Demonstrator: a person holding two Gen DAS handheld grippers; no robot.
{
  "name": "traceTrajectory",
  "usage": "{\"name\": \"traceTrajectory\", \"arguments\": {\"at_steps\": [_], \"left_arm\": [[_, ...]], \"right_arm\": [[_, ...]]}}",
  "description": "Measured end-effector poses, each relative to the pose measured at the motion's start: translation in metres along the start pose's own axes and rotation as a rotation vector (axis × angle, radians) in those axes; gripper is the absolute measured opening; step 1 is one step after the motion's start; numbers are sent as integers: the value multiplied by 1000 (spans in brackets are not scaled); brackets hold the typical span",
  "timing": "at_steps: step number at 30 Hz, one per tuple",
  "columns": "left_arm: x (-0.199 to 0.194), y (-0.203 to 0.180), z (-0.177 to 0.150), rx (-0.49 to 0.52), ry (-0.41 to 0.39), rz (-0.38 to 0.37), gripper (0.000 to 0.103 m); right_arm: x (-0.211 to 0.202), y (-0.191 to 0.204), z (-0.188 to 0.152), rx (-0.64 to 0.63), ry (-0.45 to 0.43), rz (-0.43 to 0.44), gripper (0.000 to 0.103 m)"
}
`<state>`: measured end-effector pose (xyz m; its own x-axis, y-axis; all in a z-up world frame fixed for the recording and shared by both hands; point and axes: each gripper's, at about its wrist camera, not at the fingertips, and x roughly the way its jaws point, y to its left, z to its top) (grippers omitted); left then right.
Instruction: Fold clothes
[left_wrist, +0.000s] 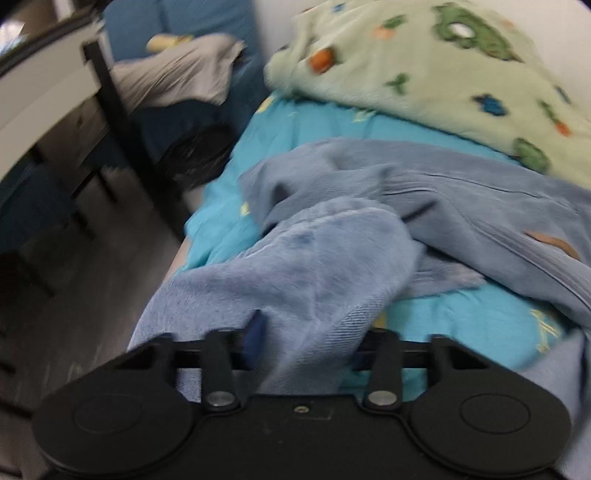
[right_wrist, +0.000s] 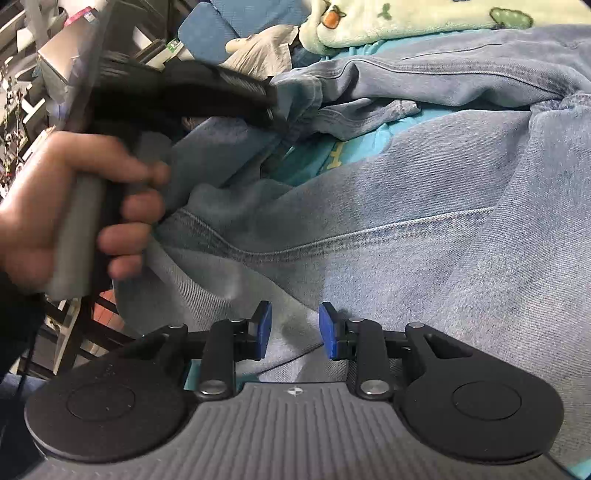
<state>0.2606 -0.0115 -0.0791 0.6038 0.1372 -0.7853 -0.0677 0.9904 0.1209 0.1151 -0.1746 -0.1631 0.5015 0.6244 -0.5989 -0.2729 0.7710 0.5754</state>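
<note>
Light blue jeans (left_wrist: 461, 206) lie crumpled on a turquoise bed sheet (left_wrist: 332, 125). A thick bunch of the denim rises between the jaws of my left gripper (left_wrist: 310, 336); one blue pad (left_wrist: 256, 332) shows and the other is hidden under cloth. From the right wrist view, the left gripper (right_wrist: 271, 107) is held by a hand (right_wrist: 74, 206) and pinches a jeans edge at its tip. My right gripper (right_wrist: 295, 328) sits low on the jeans (right_wrist: 424, 192), its blue pads (right_wrist: 264, 328) closed on a raised fold of denim.
A pale green patterned blanket (left_wrist: 424, 66) is heaped at the far side of the bed. A grey garment (left_wrist: 177, 74) lies on blue furniture beyond. Dark floor (left_wrist: 92, 295) and a dark bed frame post (left_wrist: 103, 85) are to the left of the bed edge.
</note>
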Motion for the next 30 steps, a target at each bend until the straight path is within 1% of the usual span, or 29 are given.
{"name": "traceTrajectory", "arguments": {"at_steps": [1,2,5,7,10,12,15,17,18,21,23,24,26,30], "left_arm": [[-2,6,2,-32,-18,-1,18],[-6,13,3,-67,-39,-4,15],[-31,45,5,-201,-132,-37,13],[-54,73,6,-298,-197,-55,13],[-95,122,-3,-445,-322,-86,13],[-117,153,-17,-519,-386,-66,13],[-136,197,-44,-667,-422,-44,13],[-138,224,-64,-745,-421,-27,13],[-134,237,-75,-799,-406,-25,13],[-115,272,-98,-992,-289,-42,13],[-105,286,-107,-1081,-247,-69,13],[-100,289,-109,-1103,-225,-73,13],[-94,292,-108,-1111,-202,-67,13],[-84,298,-109,-1120,-193,-61,13]], "right_arm": [[1,-1,1,-7,-4,-4,31],[1,-2,1,-14,-8,-8,31],[1,-9,1,14,-10,4,31],[1,-10,1,24,-14,7,31],[-2,-5,0,2,-22,-4,31],[-6,-3,-1,-9,-31,-10,31],[-16,-2,0,-1,-51,-22,31],[-25,-4,3,20,-70,-34,31],[-30,-4,5,35,-81,-41,31],[-59,-7,13,50,-125,-100,31],[-80,-11,18,63,-160,-138,31],[-93,-15,20,75,-190,-157,31],[-126,-26,24,131,-270,-195,32],[-200,-66,32,328,-448,-243,37]]}}
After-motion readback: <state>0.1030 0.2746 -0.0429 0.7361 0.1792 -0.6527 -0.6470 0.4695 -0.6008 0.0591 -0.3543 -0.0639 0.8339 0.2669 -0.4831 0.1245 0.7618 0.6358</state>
